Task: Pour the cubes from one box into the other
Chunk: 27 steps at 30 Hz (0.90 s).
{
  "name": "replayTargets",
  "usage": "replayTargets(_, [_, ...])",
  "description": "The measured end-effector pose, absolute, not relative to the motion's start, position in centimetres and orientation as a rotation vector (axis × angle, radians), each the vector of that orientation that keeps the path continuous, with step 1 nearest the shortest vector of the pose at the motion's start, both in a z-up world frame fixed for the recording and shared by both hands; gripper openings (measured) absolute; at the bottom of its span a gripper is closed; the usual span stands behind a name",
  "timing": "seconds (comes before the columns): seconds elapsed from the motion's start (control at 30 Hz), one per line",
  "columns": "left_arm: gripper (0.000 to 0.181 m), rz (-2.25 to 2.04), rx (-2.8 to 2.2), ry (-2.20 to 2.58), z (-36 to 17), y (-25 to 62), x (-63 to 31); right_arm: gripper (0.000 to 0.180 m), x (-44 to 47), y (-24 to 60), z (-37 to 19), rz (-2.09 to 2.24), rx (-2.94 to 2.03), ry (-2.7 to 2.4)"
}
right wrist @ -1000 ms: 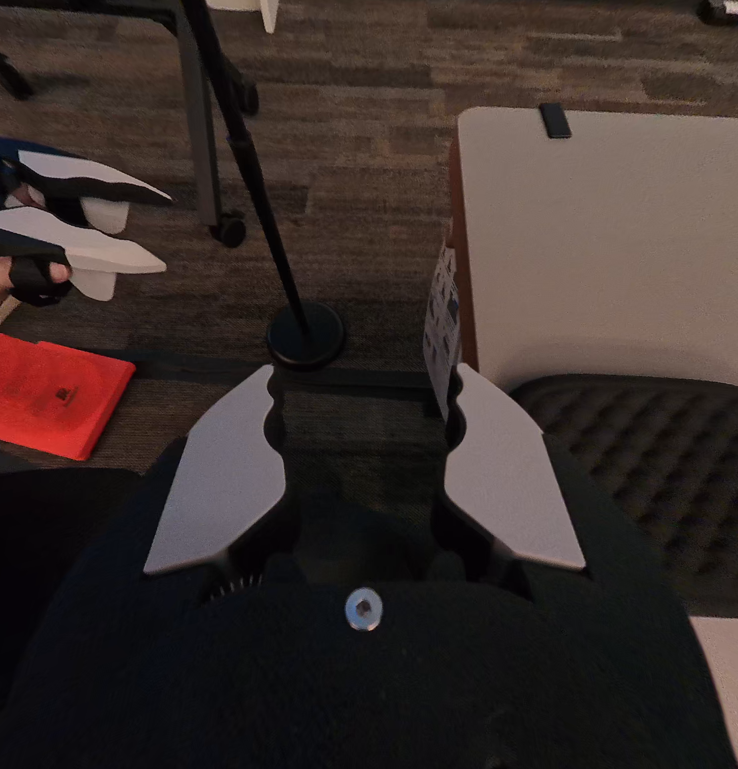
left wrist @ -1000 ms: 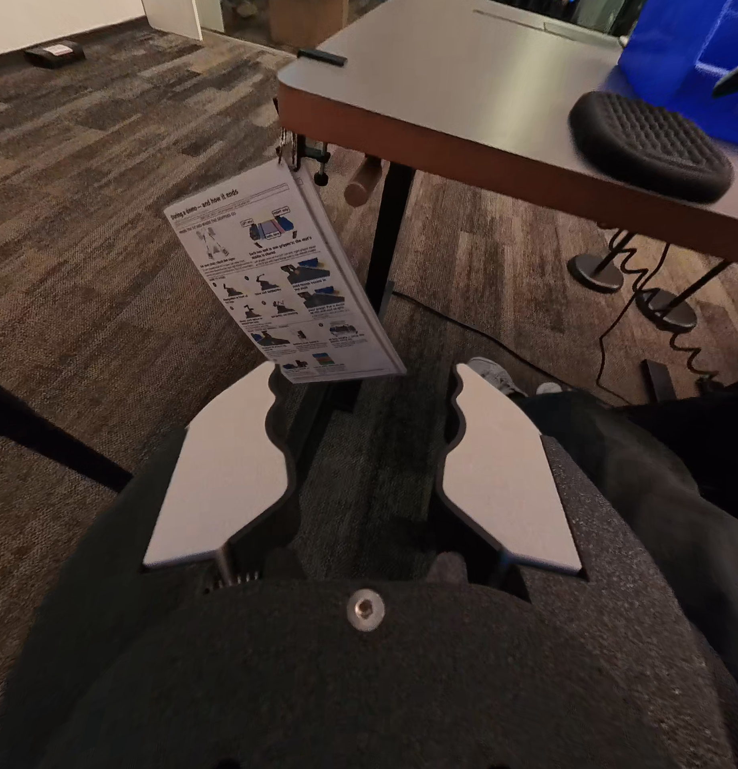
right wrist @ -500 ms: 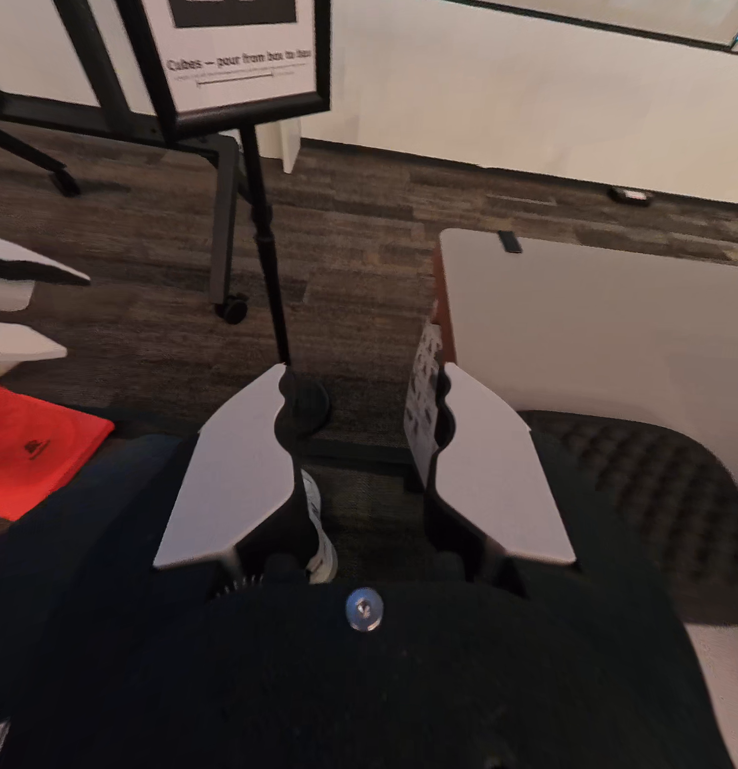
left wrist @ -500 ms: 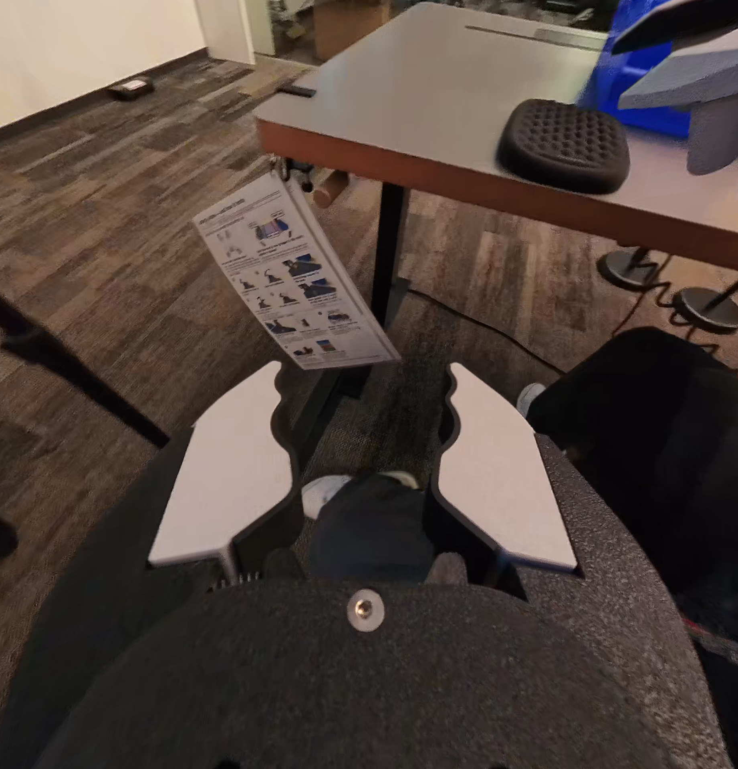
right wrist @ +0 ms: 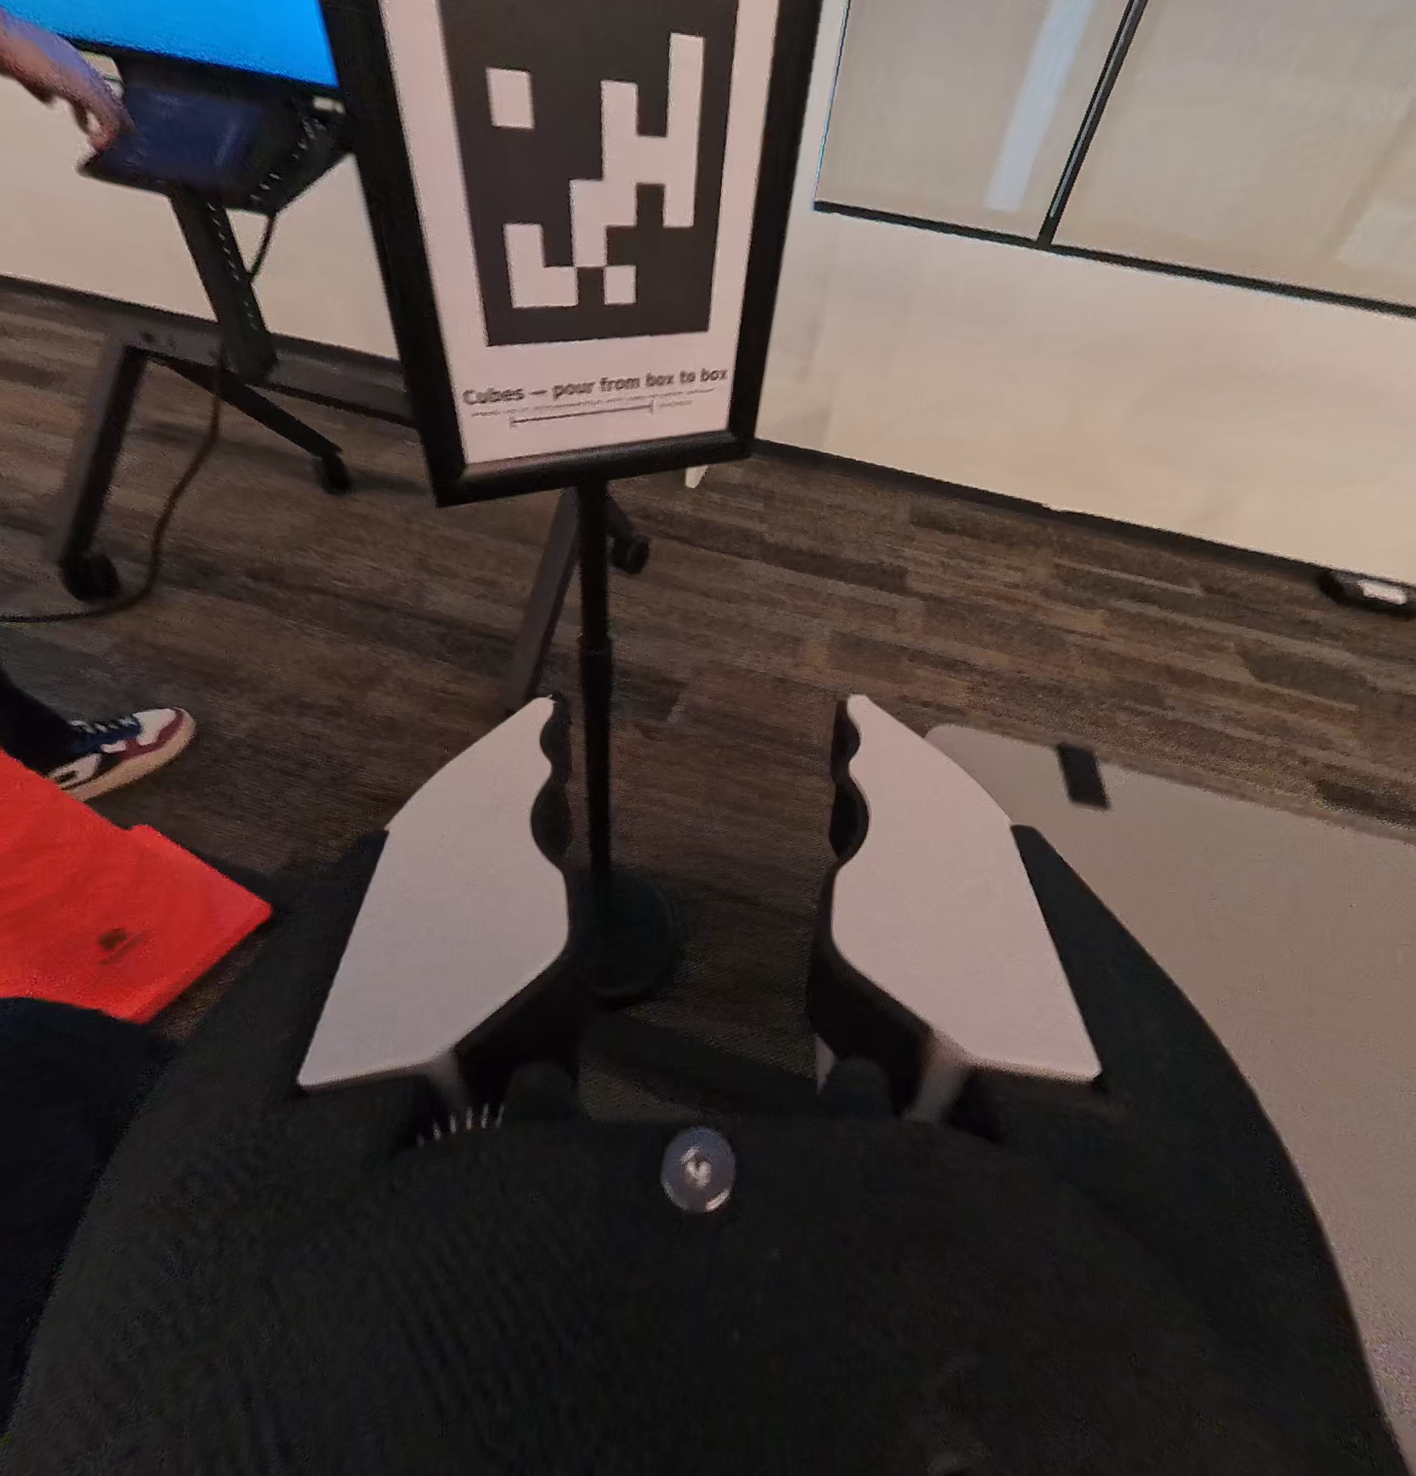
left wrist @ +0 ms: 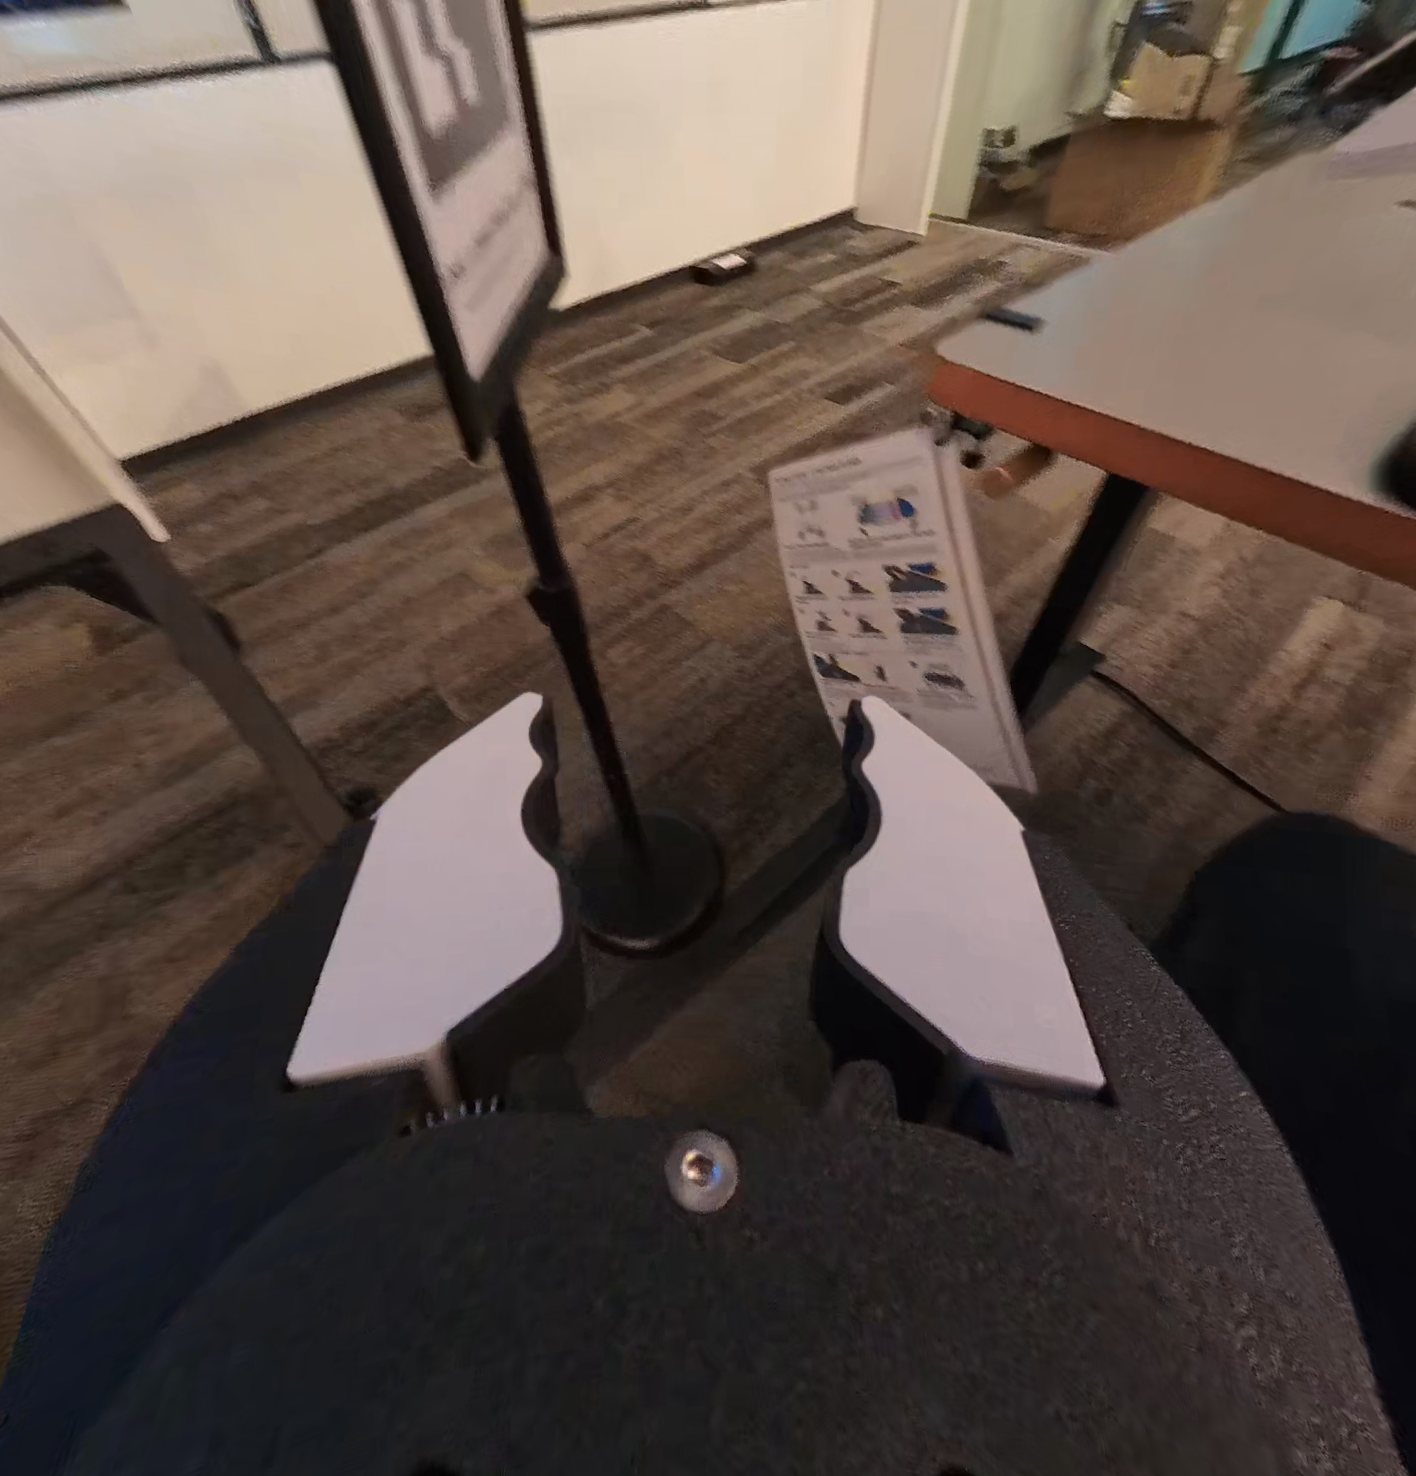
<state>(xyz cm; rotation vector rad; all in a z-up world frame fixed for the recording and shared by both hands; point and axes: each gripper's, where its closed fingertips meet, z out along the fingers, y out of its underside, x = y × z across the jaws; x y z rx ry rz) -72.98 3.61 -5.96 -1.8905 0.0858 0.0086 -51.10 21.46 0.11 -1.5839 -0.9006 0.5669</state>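
2 empty grippers, left [left wrist: 701,715] and right [right wrist: 701,711], before 1 sign stand [right wrist: 593,679].

Office-like demo room, striped carpet tiles [right wrist: 1008,575], desk [left wrist: 1216,319], framed marker sign on stand [right wrist: 585,240], rolling monitor cart [right wrist: 210,263]

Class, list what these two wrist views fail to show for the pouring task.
- Boxes and cubes: in neither view; both grippers, left and right, face a sign stand.
- Table: cut off by the left view's right edge.
- Instruction sheet: blurred in the left view.
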Motion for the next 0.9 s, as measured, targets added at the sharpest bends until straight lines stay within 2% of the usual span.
replayTargets(0.2, [0.069, 0.133, -1.791, 0.025, -0.1, 10.8, -81.1, 0.062, -57.7, 29.4, 4.4, 0.626, -1.478, -0.929])
replayTargets(0.4, [0.065, 0.211, -1.751, -0.003, 10.2, 16.8, -88.6, 0.062, -59.6, 35.9, 12.6, 0.537, -1.549, -0.807])
replayTargets(0.7, [0.065, -0.008, -1.721, 0.089, 26.3, 22.2, -91.3, 0.066, -55.4, 37.8, 26.8, 0.351, -1.767, -0.713])
replayTargets(0.8, [0.064, -0.152, -1.723, 0.236, 29.7, 25.0, -92.1, 0.067, -54.0, 37.4, 30.2, 0.218, -1.870, -0.613])
replayTargets(0.9, [0.064, -0.209, -1.765, 0.377, 30.9, 28.6, -93.8, 0.066, -54.1, 35.7, 32.7, 0.226, -1.923, -0.477])
